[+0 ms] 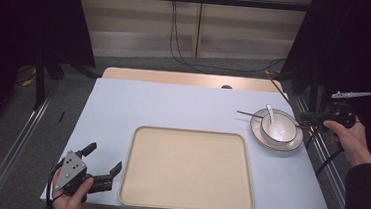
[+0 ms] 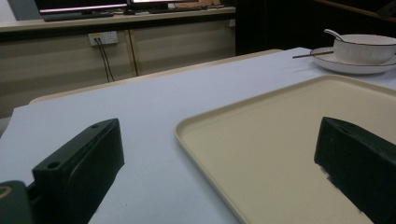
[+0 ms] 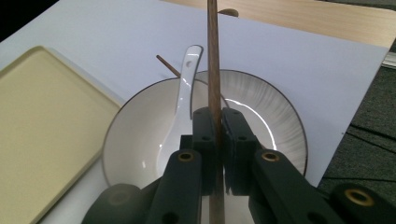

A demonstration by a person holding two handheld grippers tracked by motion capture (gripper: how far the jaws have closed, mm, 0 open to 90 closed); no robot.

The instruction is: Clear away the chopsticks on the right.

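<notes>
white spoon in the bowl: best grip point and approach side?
Grip the spoon by its handle end, which sticks up past the bowl rim on the far side. Come from above, jaws across the narrow handle. Its scoop sits down inside the bowl, hard to reach. The right gripper is shut on a chopstick, so it likely must release first.

We see a brown chopstick (image 3: 214, 56) pinched upright between our right gripper (image 3: 215, 122) jaws, above a white bowl (image 1: 278, 129) holding a white spoon (image 1: 272, 115), bowl on a plate (image 1: 290, 144), second chopstick (image 1: 248, 114) lying across it
</notes>
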